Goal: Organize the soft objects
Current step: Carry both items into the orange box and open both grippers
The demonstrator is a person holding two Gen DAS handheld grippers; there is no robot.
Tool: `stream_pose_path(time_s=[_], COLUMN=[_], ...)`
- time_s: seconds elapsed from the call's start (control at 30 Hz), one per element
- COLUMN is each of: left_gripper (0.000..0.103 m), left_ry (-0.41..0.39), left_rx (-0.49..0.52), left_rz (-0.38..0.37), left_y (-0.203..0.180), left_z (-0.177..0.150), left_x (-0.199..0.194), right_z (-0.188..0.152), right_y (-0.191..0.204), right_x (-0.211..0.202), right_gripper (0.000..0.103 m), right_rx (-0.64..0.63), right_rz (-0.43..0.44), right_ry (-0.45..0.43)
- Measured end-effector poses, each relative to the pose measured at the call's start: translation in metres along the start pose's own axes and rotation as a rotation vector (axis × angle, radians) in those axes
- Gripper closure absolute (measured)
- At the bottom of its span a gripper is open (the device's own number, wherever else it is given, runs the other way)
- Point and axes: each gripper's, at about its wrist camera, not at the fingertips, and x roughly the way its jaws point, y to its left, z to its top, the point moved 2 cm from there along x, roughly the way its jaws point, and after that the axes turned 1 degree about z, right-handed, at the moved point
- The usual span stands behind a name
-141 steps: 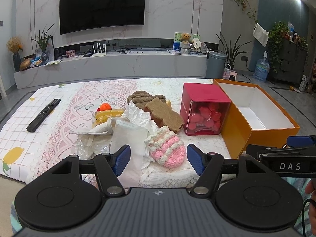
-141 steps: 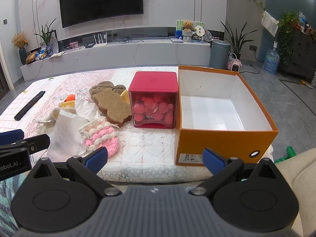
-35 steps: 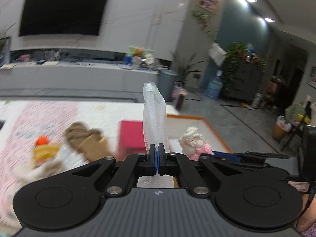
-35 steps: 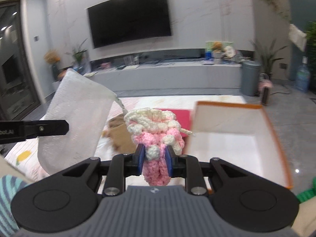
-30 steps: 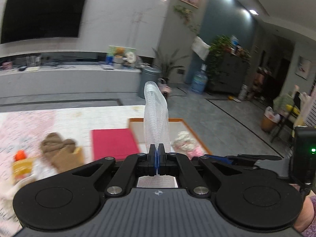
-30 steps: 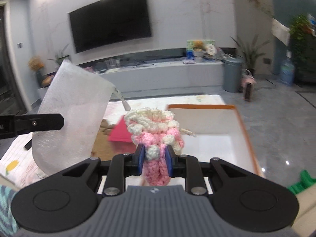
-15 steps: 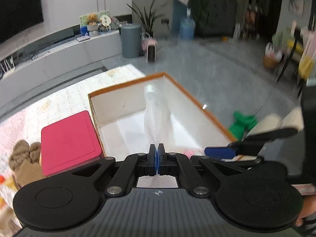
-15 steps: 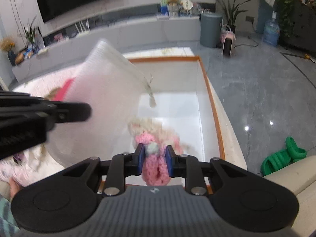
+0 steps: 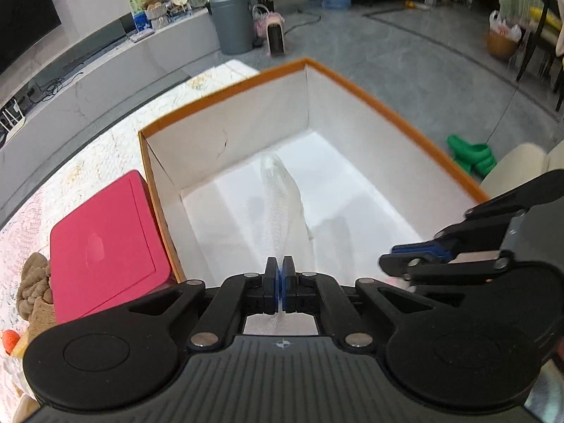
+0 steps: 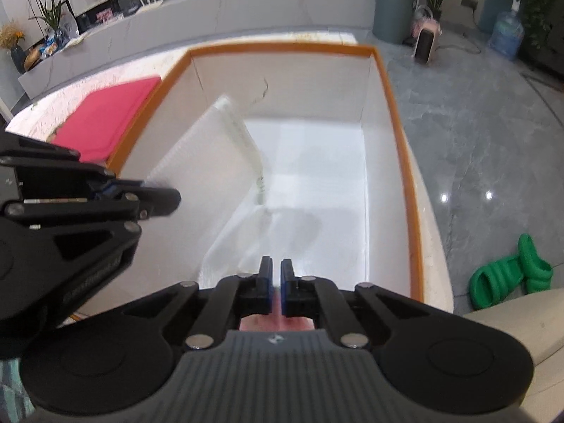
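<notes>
My left gripper (image 9: 281,264) hangs over the open orange box (image 9: 387,105). Its pads pinch a white mesh bag (image 9: 282,204) that dangles into the box, and its jaws are starting to open. In the right wrist view the bag (image 10: 211,148) leans against the box's left wall below the left gripper (image 10: 155,197). My right gripper (image 10: 276,268) points down into the box (image 10: 405,148), its jaws closing to a thin slit. Nothing sticks out past its tips. The pink crochet piece (image 10: 276,320) shows only as a patch behind the jaws.
A red-lidded container (image 9: 105,246) stands against the box's left side on the lace-covered table. Brown knitted pieces (image 9: 33,282) lie further left. Green slippers (image 10: 507,275) sit on the grey floor to the right of the box.
Both grippers have sunk from above the table down over the orange box. The mesh bag now reaches the box floor. The pink crochet piece no longer stands between the right jaws, which have closed.
</notes>
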Motion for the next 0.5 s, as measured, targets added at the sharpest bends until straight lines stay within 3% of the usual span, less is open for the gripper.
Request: stream_pose_path(time_s=[0.13, 0.3, 0.4, 0.5], left_gripper=[0.094, 0.064, 0.055, 0.054], left_ry=[0.018, -0.013, -0.039, -0.061], left_rx=[0.004, -0.024, -0.043, -0.053], left_rz=[0.005, 0.015, 0.006, 0.004], left_y=[-0.001, 0.003, 0.007, 0.009], left_z=[-0.001, 0.004, 0.007, 0.009], left_x=[0.002, -0.006, -0.015, -0.028], right_z=[-0.010, -0.014, -0.012, -0.014], right_y=[0.000, -0.007, -0.004, 0.002], right_x=[0.006, 0.001, -0.004, -0.013], right_gripper=[0.096, 0.093, 0.080, 0.069], right_rx=[0.012, 0.034, 0.040, 0.028], right_rz=[0.004, 0.002, -0.001, -0.015], right_ry=[0.035, 0.023, 0.006, -0.011])
